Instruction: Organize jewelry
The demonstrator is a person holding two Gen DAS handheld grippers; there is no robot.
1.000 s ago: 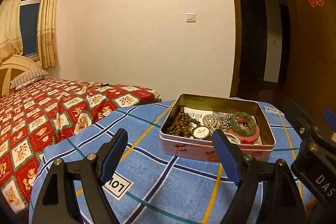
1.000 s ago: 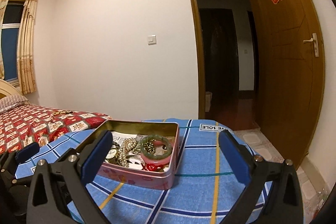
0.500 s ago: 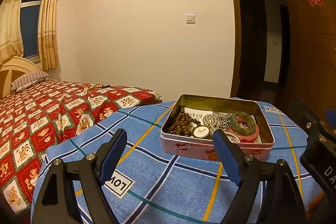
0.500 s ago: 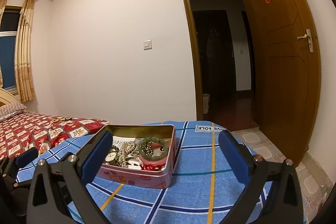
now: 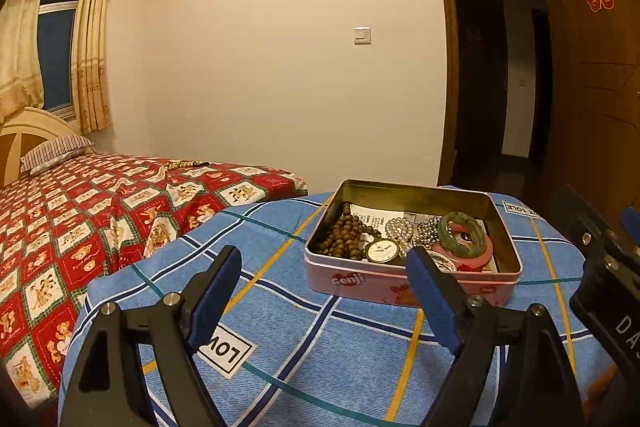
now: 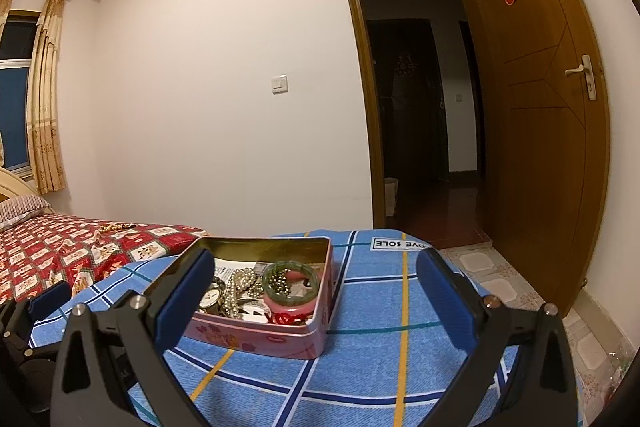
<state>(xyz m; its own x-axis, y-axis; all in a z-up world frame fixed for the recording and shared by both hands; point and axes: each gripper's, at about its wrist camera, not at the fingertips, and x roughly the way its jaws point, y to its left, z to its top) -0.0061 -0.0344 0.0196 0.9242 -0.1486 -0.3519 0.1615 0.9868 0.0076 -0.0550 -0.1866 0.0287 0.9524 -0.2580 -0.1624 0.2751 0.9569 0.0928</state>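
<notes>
A pink tin [image 5: 412,281] stood open on the table [image 5: 328,359], which was covered with a blue checked cloth crossed by yellow, white and teal lines. Inside the tin lay the jewelry in a loose heap: a string of brown wooden beads [image 5: 345,233] at the left end, a small round watch face [image 5: 382,251] near the front wall, a pearl strand [image 5: 400,227] toward the middle, a cluster of dark metallic beads [image 5: 427,227] beside it, and a green bangle [image 5: 460,229] resting on a pink ring-shaped piece [image 5: 478,253] at the right end. A printed paper [image 5: 370,215] lay under the pieces along the far side.

The left gripper [image 5: 324,287] hovered low over the cloth, near and slightly left of the tin, its blue-padded fingers [image 5: 214,295] spread wide apart and holding nothing. The right gripper [image 6: 316,297] was likewise spread wide and empty, above the near part of the table, with its left finger [image 6: 182,299] overlapping the tin's left end in the right wrist view; whether it touched the tin could not be told.

To the left of the table, a bed [image 5: 80,211] with a red patterned cover extended toward a curtained window [image 5: 56,39]. A string of pale beads [image 5: 182,165] lay on the bed's far edge. On the far right, a wooden door [image 6: 532,131] stood open.
</notes>
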